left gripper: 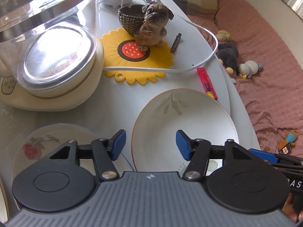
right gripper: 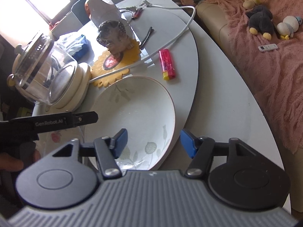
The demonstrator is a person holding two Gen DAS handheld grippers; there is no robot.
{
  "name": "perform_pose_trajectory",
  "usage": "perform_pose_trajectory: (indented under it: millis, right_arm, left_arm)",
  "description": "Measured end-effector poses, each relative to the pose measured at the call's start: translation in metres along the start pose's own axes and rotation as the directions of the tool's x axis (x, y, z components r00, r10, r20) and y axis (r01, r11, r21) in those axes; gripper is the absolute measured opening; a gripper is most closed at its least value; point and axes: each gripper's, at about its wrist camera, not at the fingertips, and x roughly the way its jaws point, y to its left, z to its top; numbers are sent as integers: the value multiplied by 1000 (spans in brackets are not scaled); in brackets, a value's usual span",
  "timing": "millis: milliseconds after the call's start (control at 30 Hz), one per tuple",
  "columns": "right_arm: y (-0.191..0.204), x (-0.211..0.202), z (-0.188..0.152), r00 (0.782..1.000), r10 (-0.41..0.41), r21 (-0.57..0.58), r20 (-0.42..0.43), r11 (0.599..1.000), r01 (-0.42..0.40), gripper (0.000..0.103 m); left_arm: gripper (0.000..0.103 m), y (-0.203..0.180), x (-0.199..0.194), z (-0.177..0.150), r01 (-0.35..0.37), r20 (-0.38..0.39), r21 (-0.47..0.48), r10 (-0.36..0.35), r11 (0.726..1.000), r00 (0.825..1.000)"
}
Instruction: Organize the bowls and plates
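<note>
We read "GenRobot.AI" on the left gripper (right gripper: 89, 117) at nine o'clock in the right wrist view. Both jaws stand open: the left gripper straddles the leaf-patterned bowl's (left gripper: 181, 121) left rim, the right gripper (right gripper: 153, 143) its right rim. The rose plate (left gripper: 37, 147) is half hidden.

White lettering "GenRobot.AI" ran along the black side of the left gripper (right gripper: 83, 118) where it reached in over the table in the right wrist view. In the left wrist view the letters "AS" showed in white on the black body of the right gripper (left gripper: 295, 184) at the picture's right edge, the rest of that word cut off. A framed label with dark characters stood on the cream base of the glass kettle (left gripper: 9, 86), too tilted and blurred to read. A small emblem sat on the grey ribbed housing, unreadable
</note>
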Motion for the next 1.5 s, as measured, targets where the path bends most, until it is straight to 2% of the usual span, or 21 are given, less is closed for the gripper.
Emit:
perform_pose_trajectory:
  millis: [100, 200, 300, 400, 433, 500, 600, 767, 900, 1100, 1200, 1500]
  right_arm:
    - [-2, 7, 3, 1000, -8, 5, -16, 1000, 8, 54]
    - [-3, 13, 5, 999, -13, -4, -31, 1000, 13, 42]
    - [-7, 18, 8, 999, -21, 10, -40, 1000, 21, 34]
    - [-12, 25, 9, 998, -30, 19, -51, 999, 31, 20]
    - [-14, 26, 9, 998, -28, 20, -52, 999, 29, 18]
    - [-17, 27, 9, 999, -18, 20, -51, 1000, 19, 14]
    - [-23, 29, 11, 998, 4, 10, -61, 1000, -3, 8]
    - [-29, 32, 15, 997, 44, -3, -69, 999, -45, 8]
    - [-31, 33, 17, 996, 58, -29, -66, 998, -60, 9]
    - [-31, 34, 24, 995, 66, -58, -76, 996, -70, 9]
    - [-30, 28, 28, 996, 60, -85, -70, 994, -66, 10]
    - [-22, 10, 38, 995, 61, -152, -75, 986, -72, 10]
  left_arm:
    - [56, 1, 7, 1, -3, -14, 3, 3, 1000, 1000]
    - [46, 5, 16, 3, -2, -40, -11, 2, 1000, 999]
    - [41, 4, 23, 3, -5, -61, -8, 5, 1000, 998]
    - [38, 4, 27, -1, -15, -71, -11, 14, 1000, 997]
    - [36, 4, 29, -1, -19, -70, -10, 18, 1000, 997]
    - [26, 6, 31, -3, -38, -73, -17, 36, 999, 997]
    - [23, 9, 30, -3, -36, -58, -37, 34, 999, 998]
    - [23, 8, 30, -3, -29, -32, -22, 29, 999, 999]
    - [22, 10, 31, -2, -26, -17, -50, 25, 998, 1000]
    - [19, 13, 30, 1, 4, -27, -73, -6, 997, 1000]
    - [18, 16, 25, 1, 33, -13, -115, -35, 993, 999]
    - [18, 16, 5, -8, 62, 39, -180, -56, 982, 998]
